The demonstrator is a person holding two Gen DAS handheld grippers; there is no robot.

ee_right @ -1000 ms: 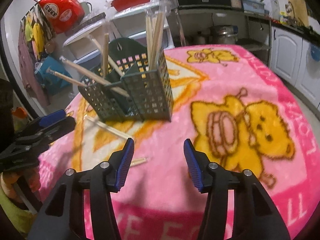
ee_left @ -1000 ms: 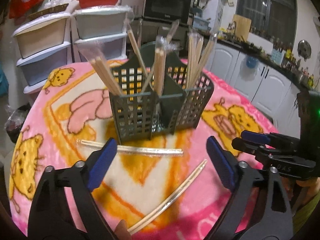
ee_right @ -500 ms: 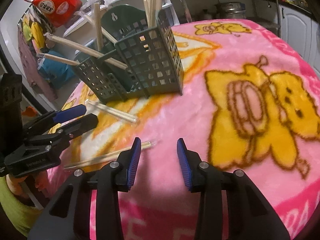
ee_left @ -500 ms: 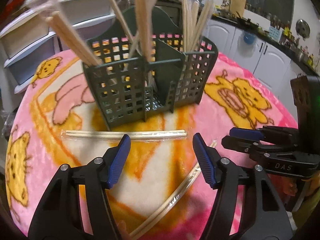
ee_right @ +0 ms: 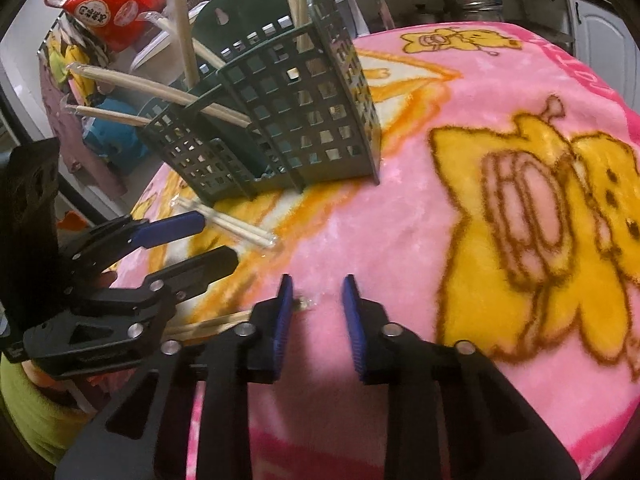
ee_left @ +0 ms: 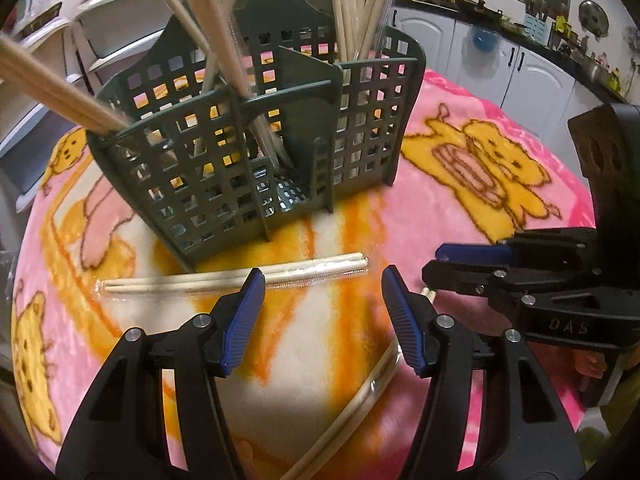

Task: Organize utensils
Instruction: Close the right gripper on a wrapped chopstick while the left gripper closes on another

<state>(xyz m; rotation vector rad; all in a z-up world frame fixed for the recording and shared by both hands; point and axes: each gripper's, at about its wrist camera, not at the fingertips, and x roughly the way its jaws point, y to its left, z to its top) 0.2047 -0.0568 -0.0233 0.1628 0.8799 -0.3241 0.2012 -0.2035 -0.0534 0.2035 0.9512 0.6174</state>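
Closer now: pink blanket (ee_left: 460,208); cabinets (ee_left: 532,68).

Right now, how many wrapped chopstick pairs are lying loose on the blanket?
2. One clear-wrapped wooden chopstick pair lies just before the dark green plastic grid caddy; the other lies diagonally nearer, partly hidden by both grippers.

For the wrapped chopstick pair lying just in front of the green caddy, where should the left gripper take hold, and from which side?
Grip the wrapped chopstick pair near its middle, coming down from above with the left gripper and its open jaws spanning the pair's thin width. It lies flat on the pink blanket, running crosswise to the gripper, and the green caddy stands close behind, so a level approach looks crowded.
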